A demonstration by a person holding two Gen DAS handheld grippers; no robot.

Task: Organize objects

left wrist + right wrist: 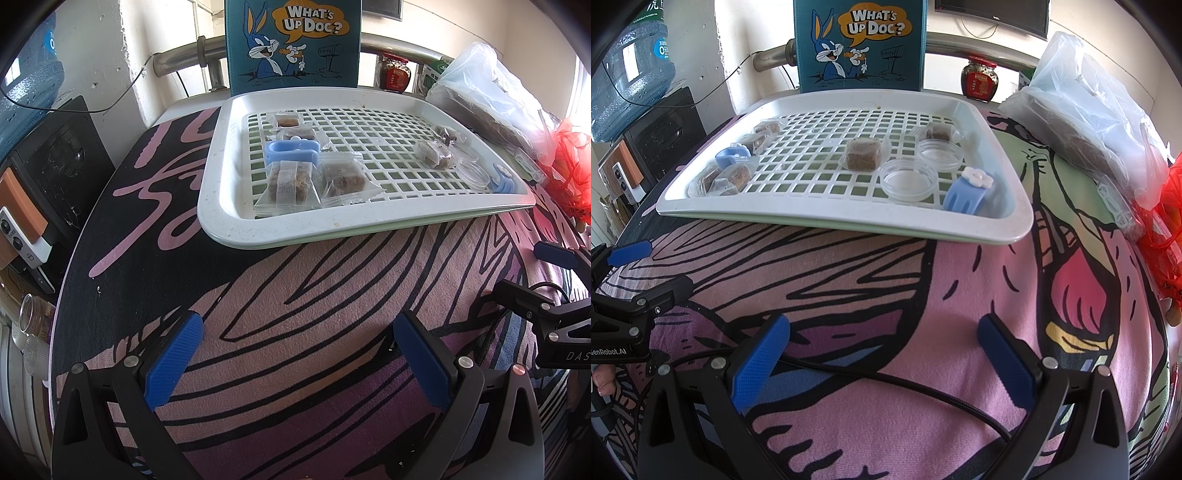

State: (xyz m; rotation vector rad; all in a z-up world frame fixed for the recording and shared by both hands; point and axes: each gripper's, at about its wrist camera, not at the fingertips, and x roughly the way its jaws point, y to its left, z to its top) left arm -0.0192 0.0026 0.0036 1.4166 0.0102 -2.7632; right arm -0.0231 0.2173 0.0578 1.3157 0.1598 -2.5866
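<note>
Both grippers hover low over the patterned cloth (886, 295), each with its jaws wide apart and nothing between them: the left gripper (295, 354) at 6 o'clock of its own view, the right gripper (882, 350) likewise in its own. At 12 o'clock from both lies the white slotted tray (1015, 221), resting on the cloth. In the right wrist view a wrapped brown cake (863, 154) sits near the tray's middle, two clear round dishes (908, 180) lie just beside it toward 3 o'clock, and a blue flower clip (966, 195) rests at the tray's 4 o'clock corner. At the tray's 9 o'clock end a second blue clip (291, 149) lies among several wrapped cakes (340, 181). A cartoon rabbit box (860, 44) stands upright behind the tray at 12 o'clock.
</note>
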